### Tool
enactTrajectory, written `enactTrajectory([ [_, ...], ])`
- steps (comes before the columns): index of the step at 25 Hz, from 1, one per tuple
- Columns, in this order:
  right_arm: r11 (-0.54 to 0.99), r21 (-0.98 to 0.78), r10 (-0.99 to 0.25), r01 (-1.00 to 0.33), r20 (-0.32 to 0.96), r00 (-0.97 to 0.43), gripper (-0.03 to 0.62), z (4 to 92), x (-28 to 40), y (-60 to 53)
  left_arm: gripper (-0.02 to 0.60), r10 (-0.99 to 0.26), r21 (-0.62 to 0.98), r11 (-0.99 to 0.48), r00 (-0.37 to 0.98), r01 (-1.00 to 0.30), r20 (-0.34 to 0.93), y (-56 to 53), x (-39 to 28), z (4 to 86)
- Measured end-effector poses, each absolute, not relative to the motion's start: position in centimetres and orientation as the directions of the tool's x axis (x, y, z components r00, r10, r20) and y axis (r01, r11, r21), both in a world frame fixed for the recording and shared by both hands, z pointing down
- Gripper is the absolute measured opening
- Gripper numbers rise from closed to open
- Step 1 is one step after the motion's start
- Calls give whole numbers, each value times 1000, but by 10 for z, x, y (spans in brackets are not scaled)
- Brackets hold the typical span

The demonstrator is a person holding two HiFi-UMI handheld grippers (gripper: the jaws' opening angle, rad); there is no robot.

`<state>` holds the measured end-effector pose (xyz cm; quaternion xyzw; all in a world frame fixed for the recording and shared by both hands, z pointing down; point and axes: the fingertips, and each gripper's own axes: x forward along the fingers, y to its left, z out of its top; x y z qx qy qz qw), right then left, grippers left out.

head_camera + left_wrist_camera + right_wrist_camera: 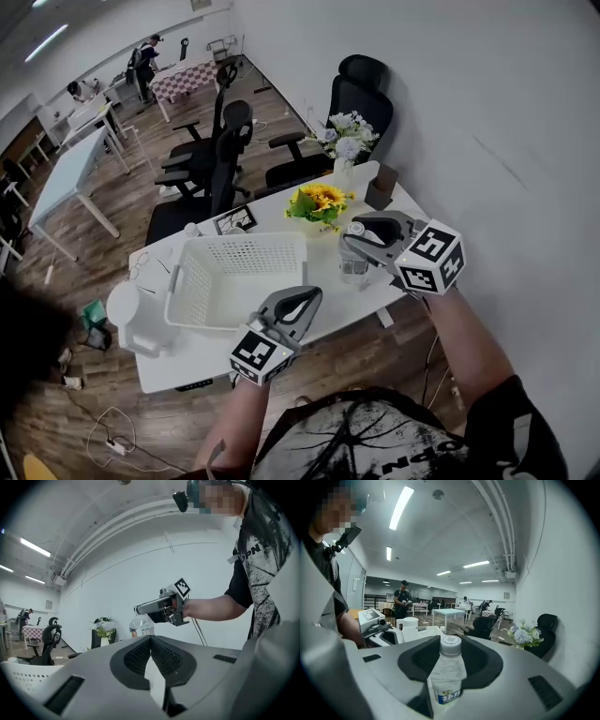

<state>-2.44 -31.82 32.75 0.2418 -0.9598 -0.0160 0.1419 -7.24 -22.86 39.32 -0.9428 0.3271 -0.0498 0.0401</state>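
While the right gripper (354, 239) hangs over the far right part of the white table (323, 274), its two jaws are pressed against a clear water bottle (353, 264). The right gripper view shows the bottle upright between the dark pads, with its white cap above them and its blue label lower down. Whether the bottle's base rests on the table or hangs just above it cannot be made out.

The left gripper (307, 300) is held over the near edge of the table, just beside the near right corner of a white plastic basket (239, 241). Its jaws meet at the tips and nothing sits between them; the left gripper view looks past them toward the bottle and the other gripper.

The basket lies in the middle of the table, with a white jug (131, 314) touching or nearly touching its left side. A bunch of sunflowers (319, 202) stands between the basket and the bottle, a little farther back. Behind them are a vase of pale flowers (345, 148), a brown cup (381, 187) and a small picture frame (234, 220). Black office chairs (220, 141) stand beyond the table.
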Motion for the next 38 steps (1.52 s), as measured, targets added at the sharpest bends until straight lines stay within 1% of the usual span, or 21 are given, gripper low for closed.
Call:
enactTrajectory([
  [7,882,69,-465,-466,291,-836,153,355,10,-326,11,-617,-98,-786,785,-610,65,-239,-36,392],
  [23,852,26,-500,-523,338,-798,152,432,92,-363,11,-589,-80,-808,801,-583,110,-276,38,413],
  [38,836,-21,-494,-548,406,-769,152,513,131,-384,11,-590,-13,-801,787,-598,180,-292,69,454],
])
